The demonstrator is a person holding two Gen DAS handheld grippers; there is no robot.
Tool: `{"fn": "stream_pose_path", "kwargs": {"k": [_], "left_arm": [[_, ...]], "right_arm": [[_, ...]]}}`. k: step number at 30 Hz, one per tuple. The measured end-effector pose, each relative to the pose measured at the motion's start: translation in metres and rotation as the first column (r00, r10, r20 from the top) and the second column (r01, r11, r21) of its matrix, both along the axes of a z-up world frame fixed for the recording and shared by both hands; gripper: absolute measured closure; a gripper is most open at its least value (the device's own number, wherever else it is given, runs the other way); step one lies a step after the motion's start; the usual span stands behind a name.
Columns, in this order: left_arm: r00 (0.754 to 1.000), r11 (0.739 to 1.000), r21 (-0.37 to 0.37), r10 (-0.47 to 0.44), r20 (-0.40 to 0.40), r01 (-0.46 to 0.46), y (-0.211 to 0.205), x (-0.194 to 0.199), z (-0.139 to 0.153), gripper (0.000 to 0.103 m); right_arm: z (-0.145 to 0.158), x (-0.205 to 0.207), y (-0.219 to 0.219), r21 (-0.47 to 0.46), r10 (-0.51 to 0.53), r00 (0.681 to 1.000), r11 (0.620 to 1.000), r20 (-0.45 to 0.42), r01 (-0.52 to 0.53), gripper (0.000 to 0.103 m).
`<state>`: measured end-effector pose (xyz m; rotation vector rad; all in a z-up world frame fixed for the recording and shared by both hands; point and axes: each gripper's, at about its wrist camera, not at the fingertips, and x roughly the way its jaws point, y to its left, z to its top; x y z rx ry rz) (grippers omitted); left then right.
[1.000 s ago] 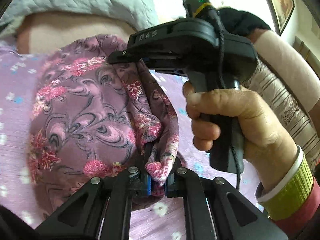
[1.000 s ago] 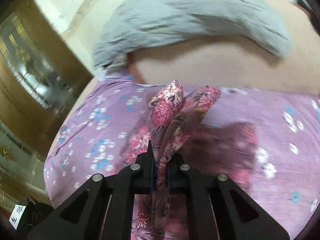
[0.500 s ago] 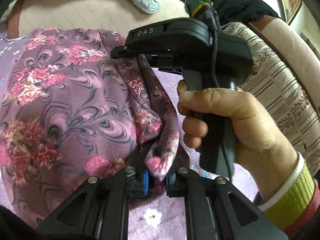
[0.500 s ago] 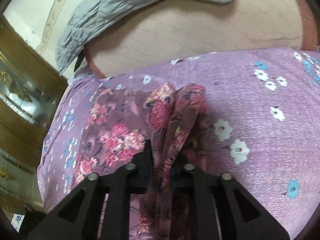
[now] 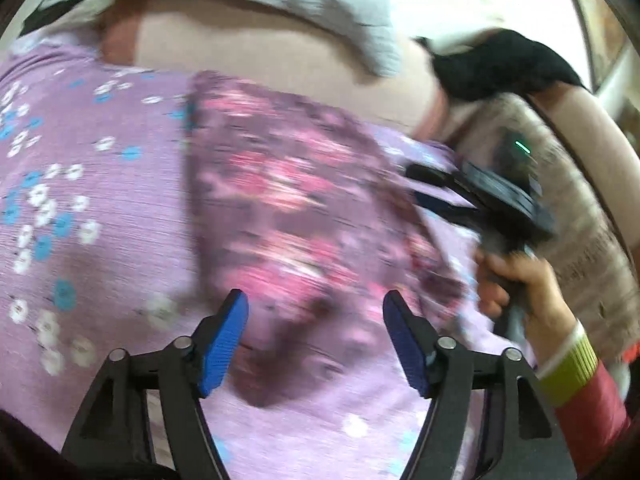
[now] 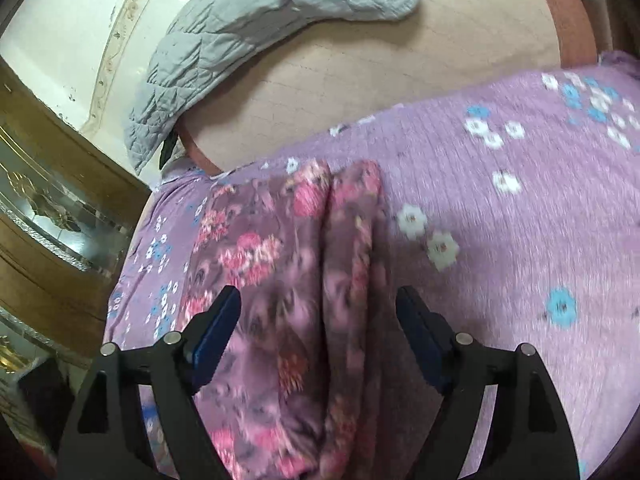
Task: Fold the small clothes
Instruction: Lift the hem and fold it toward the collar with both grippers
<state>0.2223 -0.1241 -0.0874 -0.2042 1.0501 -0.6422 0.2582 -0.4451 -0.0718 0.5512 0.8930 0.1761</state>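
A small purple garment with pink flowers (image 5: 296,208) lies folded on the lilac flowered sheet (image 5: 100,208). It also shows in the right wrist view (image 6: 280,280), with a raised crease along its right edge. My left gripper (image 5: 316,316) is open and empty just above the garment's near edge. My right gripper (image 6: 318,312) is open and empty over the garment's creased edge. The right gripper also shows in the left wrist view (image 5: 436,192), blurred, at the garment's right side.
A grey quilted blanket (image 6: 248,32) lies at the far side on a beige mattress (image 6: 400,64). A wooden cabinet with glass (image 6: 48,208) stands at the left. A striped cushion (image 5: 580,220) and a black cloth (image 5: 500,64) lie at the right.
Both grippers have opened and let go of the garment. It now lies flat on the sheet. Both grippers have drawn back from it.
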Motion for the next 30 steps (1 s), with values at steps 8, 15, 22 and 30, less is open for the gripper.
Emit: {"fn": "stream_pose_path", "kwargs": {"k": [8, 15, 22, 30], "left_arm": [[0.983, 1.0, -0.022, 0.014, -0.185, -0.018, 0.005, 0.068, -0.054, 0.028], [0.986, 0.999, -0.027, -0.02, -0.165, 0.016, -0.015, 0.089, -0.058, 0.069], [0.996, 0.997, 0.002, -0.081, -0.029, 0.081, 0.015, 0.062, -0.005, 0.083], [0.999, 0.999, 0.028, -0.038, 0.003, 0.038, 0.116, 0.011, 0.027, 0.083]], "right_arm": [[-0.023, 0.005, 0.011, 0.027, 0.051, 0.996, 0.998, -0.072, -0.049, 0.023], [-0.041, 0.014, 0.02, 0.125, 0.049, 0.991, 0.992, -0.125, -0.033, 0.066], [-0.014, -0.005, 0.058, 0.108, 0.057, 0.996, 0.993, -0.07, -0.049, 0.079], [0.001, -0.031, 0.157, 0.156, 0.164, 0.986, 0.974, 0.015, -0.164, 0.079]]}}
